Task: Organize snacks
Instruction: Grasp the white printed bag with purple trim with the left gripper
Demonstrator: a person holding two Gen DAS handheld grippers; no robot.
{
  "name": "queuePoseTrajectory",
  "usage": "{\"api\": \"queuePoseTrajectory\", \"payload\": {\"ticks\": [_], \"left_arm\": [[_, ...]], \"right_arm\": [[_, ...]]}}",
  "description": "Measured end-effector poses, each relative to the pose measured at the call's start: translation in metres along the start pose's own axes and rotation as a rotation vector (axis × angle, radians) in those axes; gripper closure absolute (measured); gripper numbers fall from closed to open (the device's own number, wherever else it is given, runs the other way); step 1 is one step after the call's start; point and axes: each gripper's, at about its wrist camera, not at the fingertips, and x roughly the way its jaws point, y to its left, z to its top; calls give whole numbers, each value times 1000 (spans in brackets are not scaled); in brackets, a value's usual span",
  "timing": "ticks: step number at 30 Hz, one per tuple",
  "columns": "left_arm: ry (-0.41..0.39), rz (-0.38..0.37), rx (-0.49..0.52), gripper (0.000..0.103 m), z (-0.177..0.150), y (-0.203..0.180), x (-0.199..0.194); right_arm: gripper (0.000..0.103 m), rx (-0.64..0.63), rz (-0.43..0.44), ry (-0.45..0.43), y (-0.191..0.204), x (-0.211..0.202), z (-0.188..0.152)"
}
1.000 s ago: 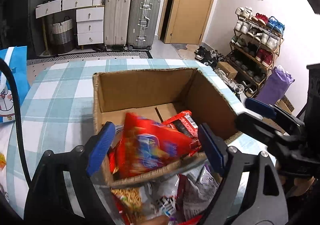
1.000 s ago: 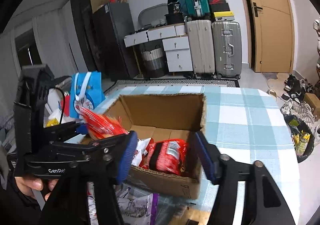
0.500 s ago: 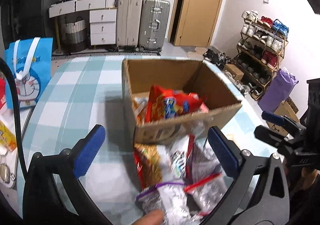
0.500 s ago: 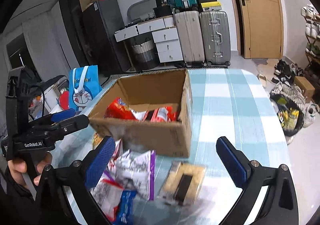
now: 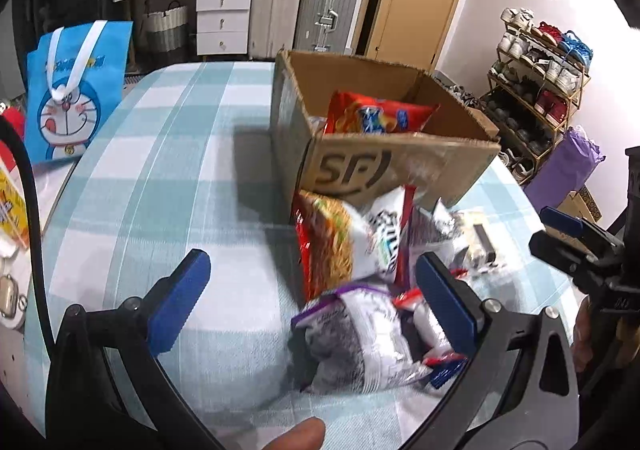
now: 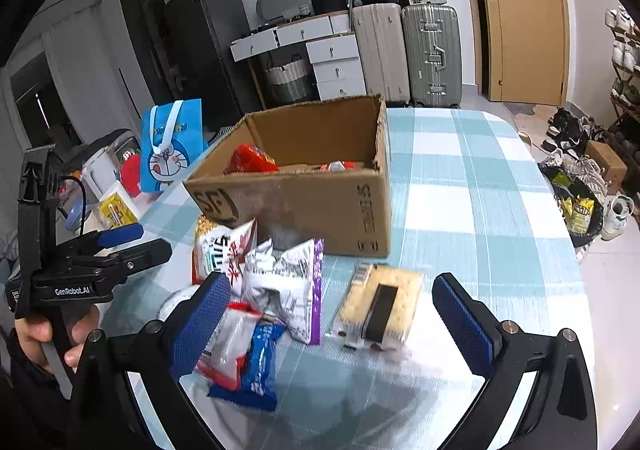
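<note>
Item: both tongs, left and right, jaws just opened wide, empty. We judge: between picks; next, choose a packet near the box.

Snacks, some boxed, some loose.
Your cardboard box holds a red bag; crumpled packets lie heaped below it, mid-frame.
</note>
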Motion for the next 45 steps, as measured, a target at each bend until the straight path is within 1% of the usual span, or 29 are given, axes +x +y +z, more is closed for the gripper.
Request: {"api": "queuePoseTrajectory", "payload": {"ticks": [3, 6, 9, 11, 14, 16, 20, 24, 28, 32, 33, 36, 40, 41, 43, 45], "left_arm": [[25, -7, -8, 1, -10, 2, 3], [43, 9, -7, 1, -18, 3, 6], [69, -10, -29, 1, -23, 6, 10], [78, -14, -34, 1, -26, 6, 12], [93, -20, -30, 1, -27, 4, 16], [94, -24, -35, 1, -28, 2, 18], [114, -57, -52, 1, -29, -1, 23], [126, -54, -44, 1, -31, -5, 27], [147, -37, -55, 1, -33, -1, 33], [148, -36, -80, 1, -34, 8, 34], [148, -40, -78, 1, -34, 10, 34], [155, -40, -70, 1, -34, 11, 34], [189, -55, -62, 1, -39, 8, 36], [199, -56, -59, 2, -40, 7, 36], [225, -55, -47, 8, -43, 5, 40], [225, -57, -34, 13, -44, 4, 41]], "right_arm": [[0, 28, 12, 7, -3, 1, -4], [0, 38, 2, 11, -5, 3, -5], [0, 48, -1, 31, -7, 7, -9], [0, 53, -4, 49, -8, 12, -11], [0, 70, 17, 67, -10, 17, -13], [0, 70, 12, 69, -10, 18, -13], [0, 78, -7, 81, -14, 23, -14], [0, 78, -11, 89, -16, 25, -16], [0, 83, -31, 101, -22, 29, -18], [1, 89, -59, 126, -30, 35, -21], [1, 84, -73, 130, -31, 38, -21], [2, 81, -152, 150, -38, 46, -22], [4, 74, -136, 184, -40, 58, -21], [4, 60, -141, 186, -38, 61, -21], [4, 39, -147, 199, -34, 68, -21], [5, 19, -163, 207, -31, 75, -21]]}}
